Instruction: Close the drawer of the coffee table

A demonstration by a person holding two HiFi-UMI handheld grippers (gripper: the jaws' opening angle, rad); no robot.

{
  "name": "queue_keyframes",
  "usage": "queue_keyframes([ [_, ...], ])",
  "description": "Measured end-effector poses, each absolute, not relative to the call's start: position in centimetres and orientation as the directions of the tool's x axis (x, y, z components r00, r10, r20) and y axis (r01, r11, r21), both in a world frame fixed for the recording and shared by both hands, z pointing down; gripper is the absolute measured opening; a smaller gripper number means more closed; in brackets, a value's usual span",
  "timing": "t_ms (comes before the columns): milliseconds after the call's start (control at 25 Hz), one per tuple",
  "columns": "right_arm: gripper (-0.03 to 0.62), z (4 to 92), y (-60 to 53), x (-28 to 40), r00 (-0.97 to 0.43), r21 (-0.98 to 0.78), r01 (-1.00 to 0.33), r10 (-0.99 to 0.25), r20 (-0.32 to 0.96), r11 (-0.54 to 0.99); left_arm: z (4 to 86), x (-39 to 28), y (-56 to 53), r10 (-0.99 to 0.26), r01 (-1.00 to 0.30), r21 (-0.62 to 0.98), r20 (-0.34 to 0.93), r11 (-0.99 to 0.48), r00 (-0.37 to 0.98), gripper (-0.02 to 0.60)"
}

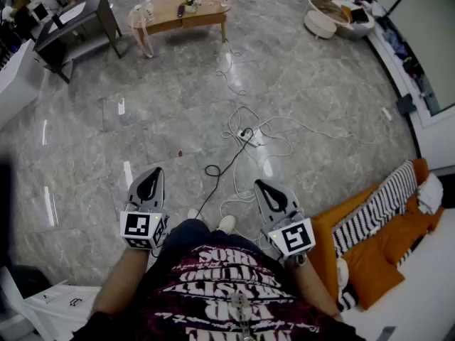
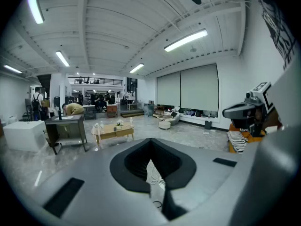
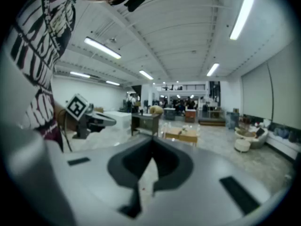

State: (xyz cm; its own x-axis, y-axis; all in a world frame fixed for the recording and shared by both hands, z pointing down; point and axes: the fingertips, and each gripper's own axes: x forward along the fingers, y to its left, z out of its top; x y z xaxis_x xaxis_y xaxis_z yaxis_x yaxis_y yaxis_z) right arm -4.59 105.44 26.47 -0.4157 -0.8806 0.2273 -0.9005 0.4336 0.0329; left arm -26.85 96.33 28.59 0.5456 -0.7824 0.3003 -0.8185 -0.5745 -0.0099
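**Item: coffee table.** A low, light wooden surface is seen at the far end of the room, at the top of the head view, with a few small things set on its top. It is well apart from the person. Its drawer cannot be made out at this range, so whether it is open cannot be told.

**Item: left tongs.** They are held low, just in front of the person's body, and pointed slightly downward toward the floor. The jaws are brought together in the left gripper view and nothing is held between them.

**Item: right tongs.** They are held level with the left pair, and the person's shoes are seen between the two. The jaws are likewise closed together and nothing is carried.

**Item: cables.** A loose tangle is laid across the floor between the person and the coffee table.

**Item: orange sofa.** It is placed at the person's right.

**Progress.** Nothing of the task is judged done. The coffee table has yet to be approached, the cables passed, and the drawer found and pushed shut. Closed jaws are judged adequate for a push.
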Motion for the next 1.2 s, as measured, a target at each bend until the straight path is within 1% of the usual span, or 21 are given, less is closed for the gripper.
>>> queue_keyframes([
  [80,0.034,26.6,106.8,-3.1,-0.420,0.001,-0.902,-0.878,0.228,0.432,29.0,-26.0,97.6,-0.788,-0.836,0.056,0.302,-0.547,0.536,0.021],
  [160,0.035,26.8,107.8,-1.4,-0.415,-0.027,-0.907,-0.880,0.231,0.421,29.4,-25.2,98.8,-0.793,-0.846,0.081,0.311,-0.527,0.524,0.021],
  [320,0.035,27.7,108.8,1.3,-0.388,-0.073,-0.921,-0.890,0.241,0.382,29.4,-25.0,100.7,-0.803,-0.855,0.030,0.330,-0.518,0.497,0.021],
  [560,0.035,28.3,108.7,1.8,-0.416,-0.112,-0.909,-0.880,0.231,0.400,27.9,-25.9,101.3,-0.839,-0.877,-0.035,0.312,-0.480,0.446,0.021],
  [680,0.035,28.6,108.7,2.0,-0.422,-0.134,-0.906,-0.875,0.235,0.401,28.1,-25.7,102.1,-0.834,-0.872,-0.063,0.331,-0.486,0.441,0.021],
  [880,0.035,29.1,108.2,2.7,-0.415,-0.152,-0.909,-0.874,0.252,0.388,28.3,-25.8,101.5,-0.832,-0.871,-0.080,0.348,-0.485,0.432,0.021],
  [1080,0.035,29.7,107.0,2.8,-0.408,-0.167,-0.912,-0.869,0.281,0.374,28.9,-26.2,99.1,-0.830,-0.881,-0.045,0.359,-0.472,0.426,0.021],
  [1200,0.035,30.6,105.5,2.3,-0.420,-0.180,-0.907,-0.854,0.308,0.381,29.1,-26.7,97.9,-0.828,-0.878,-0.059,0.369,-0.475,0.423,0.021],
])
